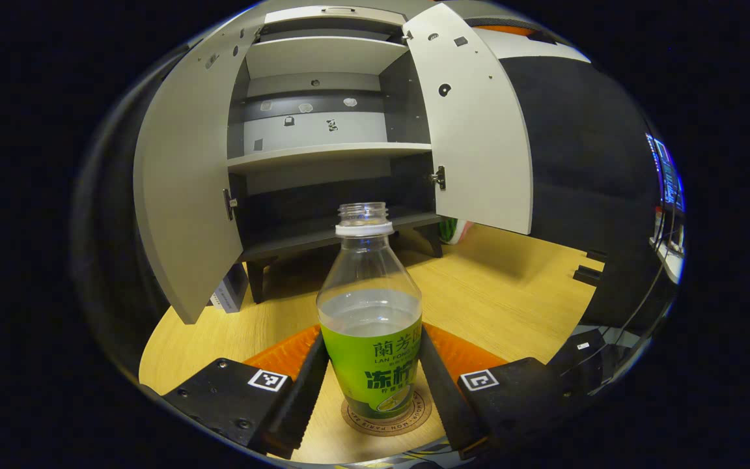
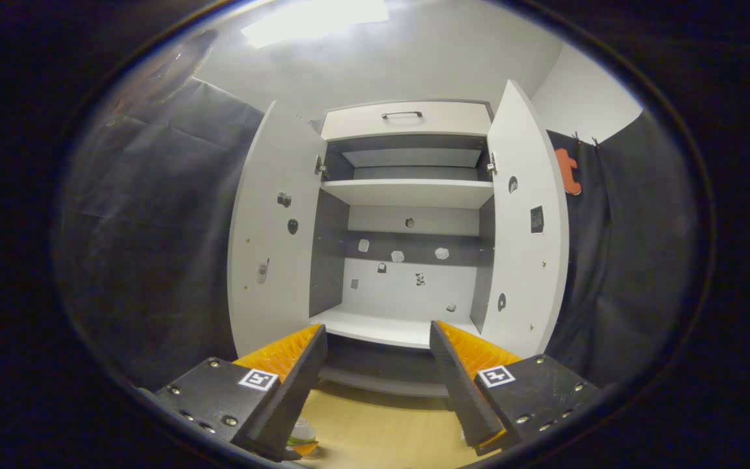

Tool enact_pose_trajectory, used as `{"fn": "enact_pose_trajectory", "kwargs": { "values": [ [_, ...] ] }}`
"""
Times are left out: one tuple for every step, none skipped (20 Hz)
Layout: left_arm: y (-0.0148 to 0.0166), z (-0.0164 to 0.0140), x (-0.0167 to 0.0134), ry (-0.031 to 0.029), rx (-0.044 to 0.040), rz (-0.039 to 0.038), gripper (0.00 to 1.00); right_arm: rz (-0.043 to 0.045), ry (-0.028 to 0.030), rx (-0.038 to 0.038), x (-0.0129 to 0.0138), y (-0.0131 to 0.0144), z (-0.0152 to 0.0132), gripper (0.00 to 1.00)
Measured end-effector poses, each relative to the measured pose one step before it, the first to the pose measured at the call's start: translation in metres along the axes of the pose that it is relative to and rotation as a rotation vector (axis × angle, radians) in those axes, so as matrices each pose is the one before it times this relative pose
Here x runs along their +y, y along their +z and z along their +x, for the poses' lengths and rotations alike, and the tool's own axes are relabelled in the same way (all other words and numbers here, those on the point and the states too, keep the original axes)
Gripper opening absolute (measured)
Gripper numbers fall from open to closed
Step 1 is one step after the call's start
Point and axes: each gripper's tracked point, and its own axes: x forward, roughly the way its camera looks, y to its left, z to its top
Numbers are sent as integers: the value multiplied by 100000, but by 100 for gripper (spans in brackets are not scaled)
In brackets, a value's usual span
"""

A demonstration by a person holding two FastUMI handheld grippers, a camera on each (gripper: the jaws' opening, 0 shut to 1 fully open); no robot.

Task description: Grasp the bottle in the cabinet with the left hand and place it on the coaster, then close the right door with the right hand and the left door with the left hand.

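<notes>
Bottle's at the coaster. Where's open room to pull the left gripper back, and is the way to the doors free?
Bare tabletop lies between the coaster and the cabinet, and to the right under the right door. The left door hangs over the table's left side. It is tight around the bottle between the left gripper fingers.

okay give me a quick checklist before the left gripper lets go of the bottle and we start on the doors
1. Bottle over the coaster: ok, its base sits inside the ring.
2. Bottle upright: ok.
3. Left gripper fingers against the bottle on both sides: ok.
4. Bottle fully resting on the coaster: cannot tell.
5. Right gripper open and free, facing the cabinet: ok.
6. Right door and left door closed: not ok, both wide open.
</notes>
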Motion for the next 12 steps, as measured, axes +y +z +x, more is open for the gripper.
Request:
{"fn": "enact_pose_trajectory", "kwargs": {
  "values": [
    [-78,40,-148,-801,447,-210,82,-76,123,219,44,-136,-6,96],
    [48,-46,13,-2,-22,-49,82,-183,325,203,129,-158,-147,96],
    [36,-16,140,86,626,485,82,-268,95,134,-81,-87,-129,94],
    [145,-7,-12,-325,157,702,82,-304,-106,40,-138,36,-111,94],
    [144,-53,55,-238,594,569,82,-243,-205,120,-155,-71,-105,94],
    [-102,-181,148,-36,1069,373,82,73,-567,-209,-239,89,-125,96],
    [182,-224,177,143,105,209,82,455,-394,-206,-274,23,-153,94],
    [275,-276,117,-56,-64,411,82,596,-676,-416,-241,101,-148,96],
    [328,-199,138,96,-214,565,82,597,-534,-336,-260,-19,-229,96],
    [147,-218,168,212,-12,505,82,431,-477,-46,-231,-92,-197,96],
    [277,-182,109,-83,95,236,82,178,-669,13,-286,-209,-236,96],
    [246,-276,-18,-22,76,99,82,370,-651,199,-216,-95,-305,96]
  ]
}}
